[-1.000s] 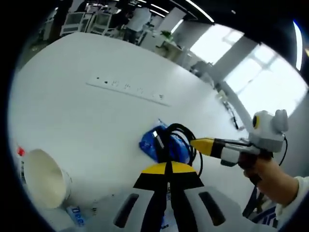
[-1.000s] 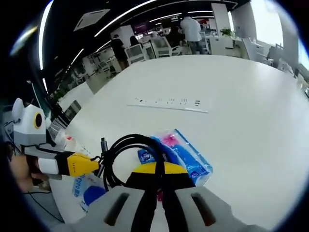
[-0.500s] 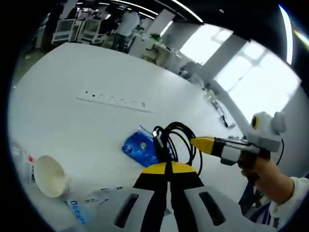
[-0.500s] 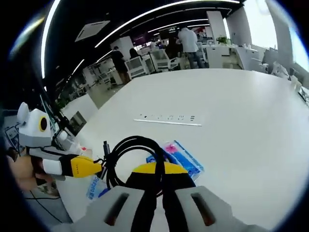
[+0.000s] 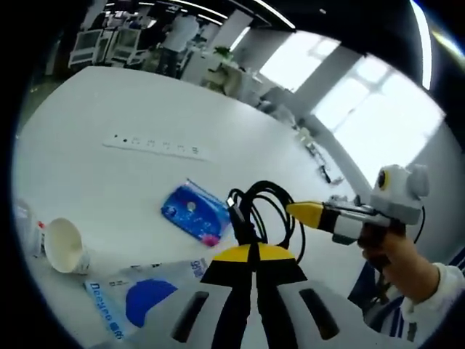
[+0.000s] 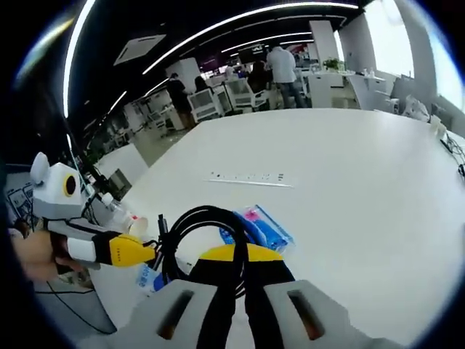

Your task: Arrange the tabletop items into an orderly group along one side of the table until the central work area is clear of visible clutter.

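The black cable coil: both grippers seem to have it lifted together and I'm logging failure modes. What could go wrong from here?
1. The black cable coil is pinched by both the left gripper and the right gripper; pulling apart could undo the coil or slip it free.
2. A loose cable end sticks out and may snag.
3. A drop could land on the blue packet below or roll the tipped paper cup.

The near part of the black cable (image 5: 265, 214) is hidden behind the left gripper (image 5: 253, 251), so its grip there cannot be judged. The white bag (image 5: 134, 298) is partly covered by that gripper. Print on the blue packet (image 5: 190, 213) is too small to read. The person's hand (image 6: 33, 254) is cut off at the left edge.
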{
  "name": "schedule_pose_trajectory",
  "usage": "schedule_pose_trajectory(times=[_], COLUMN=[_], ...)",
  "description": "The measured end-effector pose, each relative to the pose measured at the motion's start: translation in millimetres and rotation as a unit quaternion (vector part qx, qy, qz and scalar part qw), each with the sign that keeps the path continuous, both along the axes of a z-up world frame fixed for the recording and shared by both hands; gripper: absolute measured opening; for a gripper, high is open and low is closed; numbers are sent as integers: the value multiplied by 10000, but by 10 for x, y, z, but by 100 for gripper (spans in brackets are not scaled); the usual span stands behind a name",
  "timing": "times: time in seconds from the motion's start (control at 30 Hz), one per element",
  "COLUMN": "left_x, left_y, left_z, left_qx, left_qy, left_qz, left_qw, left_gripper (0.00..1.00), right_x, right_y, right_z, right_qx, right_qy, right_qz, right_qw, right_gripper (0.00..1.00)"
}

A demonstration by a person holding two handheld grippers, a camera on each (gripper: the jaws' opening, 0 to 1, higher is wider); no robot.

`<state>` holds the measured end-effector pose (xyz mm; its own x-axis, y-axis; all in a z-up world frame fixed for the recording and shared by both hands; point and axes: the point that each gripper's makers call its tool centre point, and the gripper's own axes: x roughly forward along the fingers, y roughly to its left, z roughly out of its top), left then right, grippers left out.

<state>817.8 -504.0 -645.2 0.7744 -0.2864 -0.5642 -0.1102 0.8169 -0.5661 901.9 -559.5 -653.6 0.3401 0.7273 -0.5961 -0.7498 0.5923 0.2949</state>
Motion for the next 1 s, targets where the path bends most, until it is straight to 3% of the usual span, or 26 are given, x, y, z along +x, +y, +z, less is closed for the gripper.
schedule_pose_trajectory(times=[0.17,0.67,1.0], left_x=[-38,-182,-288], left_y=[-166,-743,-903], left_z=[-64,-438,-716], left_qx=[-77,-134,-51], left_qy=[47,371,609], left_qz=[-86,-608,-805], left_qw=[9999,9974,9949], left_gripper=[0,0,0], right_x=[-75,-285,-453], right_y=[-169,-765,-964], right_z=[-26,-430,-708], right_qx=[-40,-319,-485], right_qy=[16,350,602], right_qz=[-63,-321,-434], right_qw=[10000,9984,9961], right_gripper=[0,0,0])
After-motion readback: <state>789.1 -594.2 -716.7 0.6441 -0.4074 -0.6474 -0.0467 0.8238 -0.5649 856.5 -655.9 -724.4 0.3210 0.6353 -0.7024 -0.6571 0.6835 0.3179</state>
